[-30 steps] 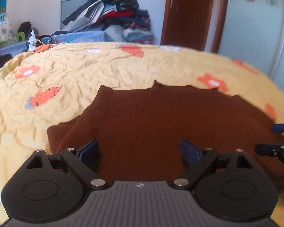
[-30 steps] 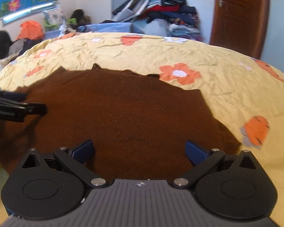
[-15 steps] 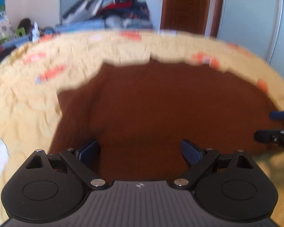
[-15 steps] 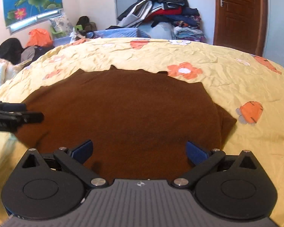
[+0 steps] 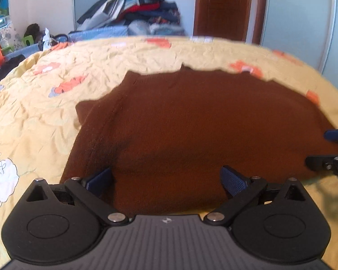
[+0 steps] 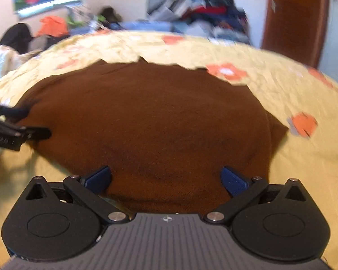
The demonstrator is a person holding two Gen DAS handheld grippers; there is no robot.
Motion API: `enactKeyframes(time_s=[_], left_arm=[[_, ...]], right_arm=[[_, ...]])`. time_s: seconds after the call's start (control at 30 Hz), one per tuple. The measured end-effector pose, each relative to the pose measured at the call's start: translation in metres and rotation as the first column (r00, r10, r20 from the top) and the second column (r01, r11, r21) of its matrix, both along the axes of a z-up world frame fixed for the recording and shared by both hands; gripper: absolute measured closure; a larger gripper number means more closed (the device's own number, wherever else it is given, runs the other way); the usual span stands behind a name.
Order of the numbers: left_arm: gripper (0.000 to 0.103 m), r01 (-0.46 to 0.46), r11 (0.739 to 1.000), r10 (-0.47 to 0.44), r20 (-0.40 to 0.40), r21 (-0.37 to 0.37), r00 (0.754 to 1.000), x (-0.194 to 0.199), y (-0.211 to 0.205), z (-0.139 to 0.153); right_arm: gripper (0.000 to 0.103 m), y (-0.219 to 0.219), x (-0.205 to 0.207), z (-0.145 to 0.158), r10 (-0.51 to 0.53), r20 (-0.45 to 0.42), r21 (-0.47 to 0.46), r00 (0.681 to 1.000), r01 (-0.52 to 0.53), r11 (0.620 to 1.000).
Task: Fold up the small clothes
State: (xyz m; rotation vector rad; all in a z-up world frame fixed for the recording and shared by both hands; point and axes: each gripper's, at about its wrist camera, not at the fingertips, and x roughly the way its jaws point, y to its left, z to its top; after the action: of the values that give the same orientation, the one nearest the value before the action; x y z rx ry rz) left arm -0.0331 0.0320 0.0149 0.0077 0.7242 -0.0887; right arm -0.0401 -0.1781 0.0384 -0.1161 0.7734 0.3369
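Note:
A dark brown knit sweater [image 5: 191,123] lies spread flat on the yellow flowered bedspread [image 5: 45,112], collar toward the far side. My left gripper [image 5: 166,175] hovers open over the near hem on the sweater's left part, nothing between its blue pads. My right gripper [image 6: 166,175] is open too, over the near hem of the sweater [image 6: 146,117] toward its right side. Each view catches the other tool at its edge: the right gripper [image 5: 326,148] at the right border, the left gripper [image 6: 27,122] at the left border.
Beyond the bed sits a tall pile of clothes [image 5: 137,6], a brown door [image 5: 223,6] and a pale wardrobe front [image 5: 299,15]. Bags and clutter [image 6: 22,45] crowd the far left. Bedspread [image 6: 293,168] surrounds the sweater on all sides.
Both grippers have drawn back toward the near edge of the sweater, so its near hem and some bedspread now show beneath them. Both sets of jaws stayed wide apart.

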Motion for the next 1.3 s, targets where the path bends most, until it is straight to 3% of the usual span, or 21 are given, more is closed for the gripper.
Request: enactKeyframes(time_s=[0.07,0.1,0.13,0.17,0.3,0.37,0.4,0.47,0.53,0.63,0.7,0.8,0.9,1.1,1.3], left_arm=[[0.000,0.001,1.000,-0.001,-0.027,0.019,1.000,0.003,-0.001,-0.012],[0.000,0.014,0.999,-0.015,0.013,0.037,1.000,-0.001,-0.001,-0.015],[0.000,0.010,0.999,-0.010,0.011,0.034,1.000,-0.002,-0.001,-0.014],[0.000,0.000,1.000,0.000,-0.008,0.030,1.000,-0.001,-0.001,-0.010],[0.000,-0.043,0.999,0.043,0.041,-0.013,0.998,-0.022,0.009,0.007],[0.000,-0.055,0.998,0.055,-0.001,-0.022,0.998,-0.023,0.015,0.000],[0.000,-0.062,0.998,0.061,-0.047,-0.015,0.997,-0.020,0.019,-0.009],[0.000,-0.038,0.997,0.038,-0.002,0.070,0.999,-0.025,0.011,-0.013],[0.000,-0.035,0.999,0.036,-0.033,0.028,0.999,-0.027,0.012,-0.006],[0.000,-0.099,0.989,0.096,-0.034,-0.107,0.995,-0.038,0.029,0.001],[0.000,-0.172,0.962,0.163,-0.061,-0.212,0.985,-0.041,0.045,-0.001],[0.000,-0.267,0.882,0.256,-0.080,-0.389,0.963,-0.047,0.068,-0.004],[0.000,-0.319,0.805,0.304,-0.112,-0.500,0.946,-0.037,0.077,-0.005],[0.000,-0.419,0.672,0.410,-0.164,-0.611,0.897,-0.016,0.085,-0.009],[0.000,-0.426,0.625,0.397,-0.203,-0.654,0.895,-0.015,0.086,-0.010]], right_arm=[[0.000,0.003,-0.008,0.007,0.018,0.042,0.007,0.999,-0.019,1.000],[0.000,0.005,-0.010,0.002,0.040,0.046,0.001,0.998,-0.040,0.999],[0.000,0.007,-0.007,-0.010,0.049,0.011,-0.021,0.999,-0.049,0.999],[0.000,0.005,-0.013,-0.016,0.073,0.083,-0.022,0.994,-0.071,0.997],[0.000,0.003,-0.013,0.001,0.029,0.030,-0.011,0.999,-0.028,1.000],[0.000,0.000,-0.022,0.007,0.028,0.050,0.019,0.998,-0.029,0.999],[0.000,-0.001,-0.025,0.005,0.027,0.055,0.026,0.998,-0.029,0.999],[0.000,-0.004,-0.022,-0.011,0.015,0.006,0.002,1.000,-0.015,1.000],[0.000,0.001,-0.031,-0.014,0.055,0.075,-0.055,0.996,-0.051,0.997],[0.000,-0.001,-0.031,0.001,0.018,0.025,-0.011,1.000,-0.018,1.000],[0.000,-0.011,-0.041,0.007,-0.008,0.052,0.043,0.999,0.006,0.999],[0.000,-0.024,-0.044,0.003,-0.068,0.054,0.066,0.996,0.064,0.996],[0.000,-0.034,-0.043,-0.010,-0.108,0.055,0.054,0.993,0.105,0.993],[0.000,-0.032,-0.045,-0.017,-0.115,0.071,0.004,0.991,0.115,0.993],[0.000,-0.041,-0.048,-0.016,-0.109,0.070,0.051,0.992,0.105,0.993]])
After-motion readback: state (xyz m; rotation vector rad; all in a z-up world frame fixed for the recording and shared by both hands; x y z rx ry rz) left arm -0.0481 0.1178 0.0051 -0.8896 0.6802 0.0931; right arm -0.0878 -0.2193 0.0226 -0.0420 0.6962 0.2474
